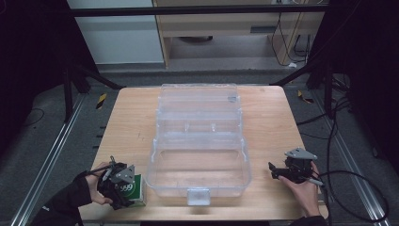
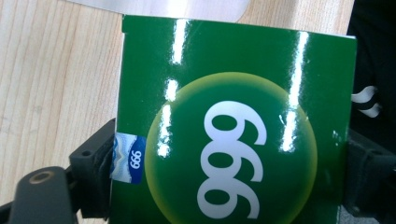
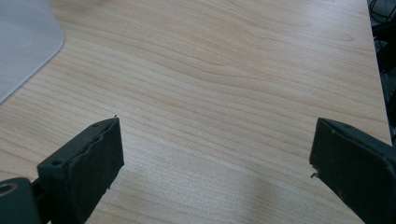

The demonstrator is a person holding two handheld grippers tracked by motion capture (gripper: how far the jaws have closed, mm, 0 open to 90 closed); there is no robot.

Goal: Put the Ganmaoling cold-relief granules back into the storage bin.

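A clear plastic box (image 1: pixel 198 172) sits at the centre of the wooden tabletop (image 1: pixel 127 127), its lid (image 1: pixel 198 101) thrown back toward 12 o'clock so the whole thing lies open. The deep lower half, nearest the person, has nothing in it that can be seen; the wood shows through its floor. A latch tab (image 1: pixel 198 196) hangs at the middle of its near wall, at 6 o'clock. The shallower lid half shows moulded ribs and small dividers, and no contents can be made out there either.

At about 8 o'clock from the box, near the front left corner of the tabletop, the left tool (image 1: pixel 117 186) pinches a green carton (image 1: pixel 133 189) marked "999" in white on a yellow-green disc. In the left gripper view the carton (image 2: pixel 233 126) sits squarely between the two black jaws, one pressed against each side, with a small blue label at its left edge. The carton stands just beside the box's near left corner; whether they touch cannot be told.

At about 4 o'clock from the box, the right tool (image 1: pixel 282 172) rests in the person's hand (image 1: pixel 303 193) over bare wood, well apart from the box wall. In the right gripper view its jaws are spread wide with only tabletop (image 3: pixel 224 93) between them, and a rounded corner of the box (image 3: pixel 23 42) shows at 10 o'clock.
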